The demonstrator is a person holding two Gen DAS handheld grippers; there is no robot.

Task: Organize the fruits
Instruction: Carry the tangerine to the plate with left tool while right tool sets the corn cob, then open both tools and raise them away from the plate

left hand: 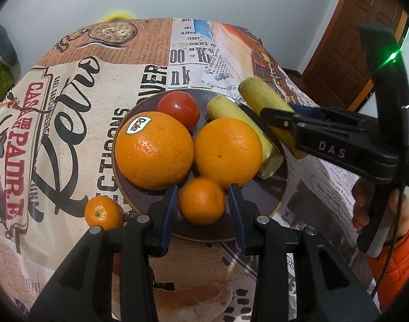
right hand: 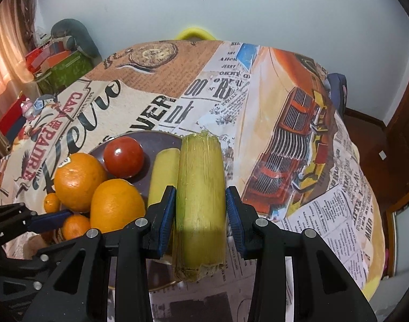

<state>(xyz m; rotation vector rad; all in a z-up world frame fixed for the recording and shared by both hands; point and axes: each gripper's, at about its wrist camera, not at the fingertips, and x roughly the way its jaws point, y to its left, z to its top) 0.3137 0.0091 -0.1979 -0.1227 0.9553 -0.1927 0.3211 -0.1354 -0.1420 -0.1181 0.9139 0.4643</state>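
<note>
A dark plate [left hand: 268,196] holds two big oranges [left hand: 154,150] [left hand: 228,151], a red tomato [left hand: 180,110] and a yellow-green cane piece [left hand: 239,123]. My left gripper [left hand: 203,201] is shut on a small orange [left hand: 201,204] low over the plate's near side. Another small orange [left hand: 103,213] lies on the cloth just left of the plate. My right gripper [right hand: 200,204] is shut on a second cane piece [right hand: 200,187], lengthwise between the blue pads, over the plate's [right hand: 156,139] right rim. It lies beside the cane piece [right hand: 164,171] on the plate.
A cloth with newspaper prints [right hand: 258,102] covers the round table. Boxes and clutter [right hand: 59,69] stand beyond its left edge. Something yellow [right hand: 195,33] peeks over the far edge. A wooden door [left hand: 360,32] is at the right. A hand in an orange sleeve [left hand: 397,244] holds the right gripper.
</note>
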